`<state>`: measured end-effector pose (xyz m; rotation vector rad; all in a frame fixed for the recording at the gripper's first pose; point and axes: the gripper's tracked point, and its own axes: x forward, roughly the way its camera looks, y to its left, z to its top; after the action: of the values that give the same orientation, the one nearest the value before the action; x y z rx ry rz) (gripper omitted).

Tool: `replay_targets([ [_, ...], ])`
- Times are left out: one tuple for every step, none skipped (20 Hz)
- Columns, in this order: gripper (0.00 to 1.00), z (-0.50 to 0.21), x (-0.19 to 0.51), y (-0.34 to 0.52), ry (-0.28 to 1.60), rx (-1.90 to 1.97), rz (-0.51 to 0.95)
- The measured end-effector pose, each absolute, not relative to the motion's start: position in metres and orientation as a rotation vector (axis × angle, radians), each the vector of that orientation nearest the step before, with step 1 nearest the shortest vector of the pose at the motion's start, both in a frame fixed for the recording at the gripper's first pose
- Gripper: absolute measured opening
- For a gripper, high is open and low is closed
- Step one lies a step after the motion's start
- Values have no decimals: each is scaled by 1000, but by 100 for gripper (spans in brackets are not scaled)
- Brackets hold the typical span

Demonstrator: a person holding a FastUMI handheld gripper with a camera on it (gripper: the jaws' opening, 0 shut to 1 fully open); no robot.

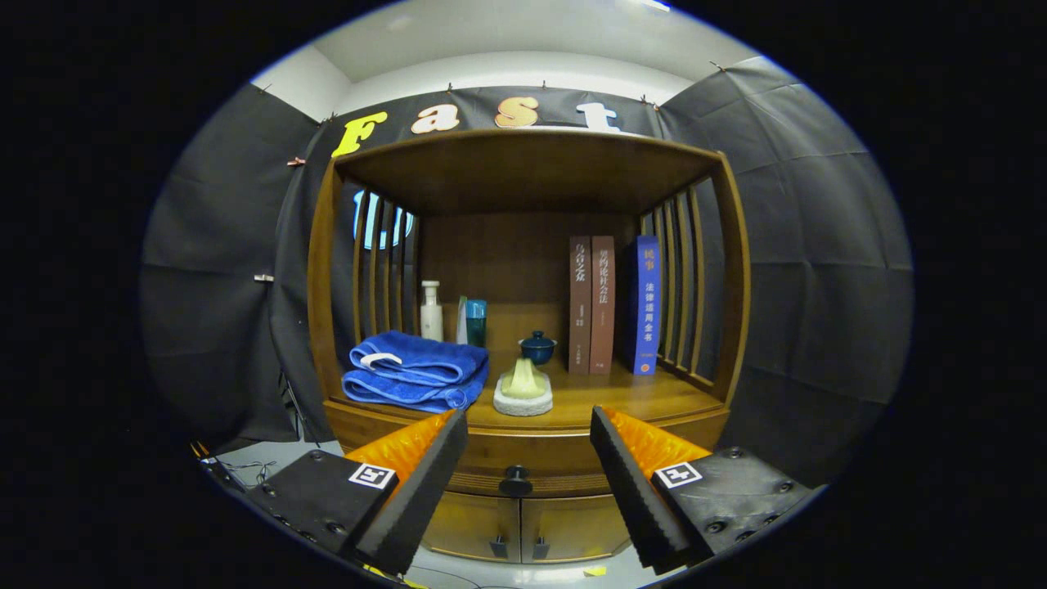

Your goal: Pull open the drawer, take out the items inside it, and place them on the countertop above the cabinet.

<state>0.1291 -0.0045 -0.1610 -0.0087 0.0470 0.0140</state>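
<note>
Gripper view: the drawer [523, 458] under the counter [605, 401] is shut, its small round knob [515, 481] — rigid, probably slippery — centred beyond the spread, empty fingers of the hand-held gripper [527, 483] — best pinched squarely.

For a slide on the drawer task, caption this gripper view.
Open gripper faces the closed drawer's knob, below a countertop holding a blue towel.
</note>
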Motion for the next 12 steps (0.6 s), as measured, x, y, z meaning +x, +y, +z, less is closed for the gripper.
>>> replay_targets([
  [99,-152,122,-9,44,-7,6],
  [99,-143,115,-14,48,-9,1],
  [99,-136,108,-20,56,-11,-7],
  [99,-131,103,-24,65,-13,-10],
  [99,-126,97,-27,77,-20,-11],
  [99,-123,91,-31,89,-31,-12],
  [99,-117,86,-33,96,-43,-8],
  [99,-111,80,-36,94,-49,-4],
  [99,-104,74,-37,88,-49,5],
  [99,-98,67,-38,82,-43,14],
  [99,-92,61,-41,77,-36,19],
  [99,-86,54,-45,75,-35,20],
])
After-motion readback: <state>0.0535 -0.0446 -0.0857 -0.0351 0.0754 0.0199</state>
